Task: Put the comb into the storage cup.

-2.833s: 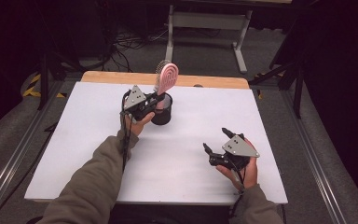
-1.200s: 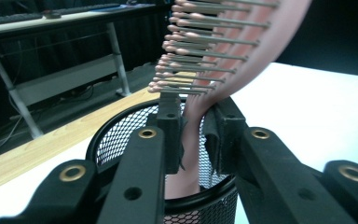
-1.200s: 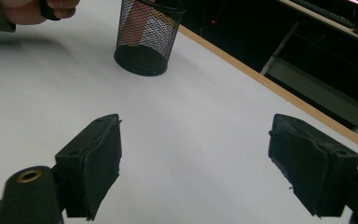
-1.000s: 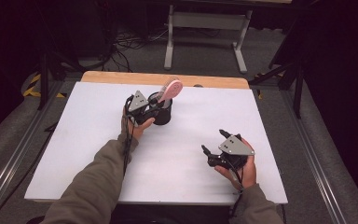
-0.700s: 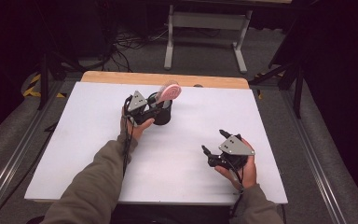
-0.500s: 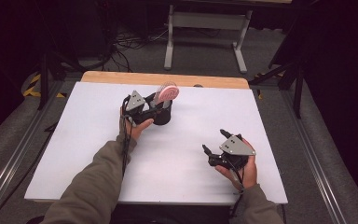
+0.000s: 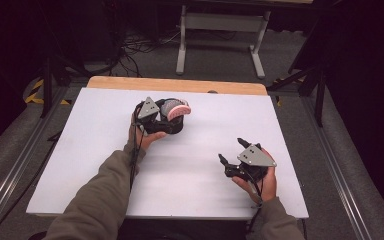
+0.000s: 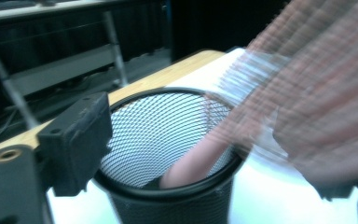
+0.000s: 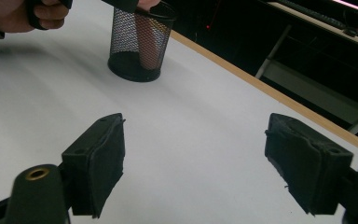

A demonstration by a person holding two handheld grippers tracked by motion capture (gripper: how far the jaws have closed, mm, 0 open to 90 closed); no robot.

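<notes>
A black mesh cup (image 7: 172,127) stands on the white table (image 7: 70,165) at the back centre. A pink brush (image 7: 178,109) sits handle-down in it, its bristled head tipped low to the right over the rim. My left gripper (image 7: 164,119) is at the cup, jaws spread on either side of it and open. In the left gripper view the brush (image 8: 307,88) is motion-blurred, while the cup (image 8: 168,205) is sharp. My right gripper (image 7: 231,150) rests open near the front right, nothing between its jaws. In its own view the cup (image 9: 140,46) stands far off.
A wooden strip (image 7: 180,84) runs along the table's far edge. Beyond it are a grey metal stand (image 7: 220,22) and cables on the floor. Open white surface lies between the two grippers and along the left side.
The brush stood upright in the cup 2.8 s ago; it has tipped over to the right and its head now lies low. The right gripper has barely moved.
</notes>
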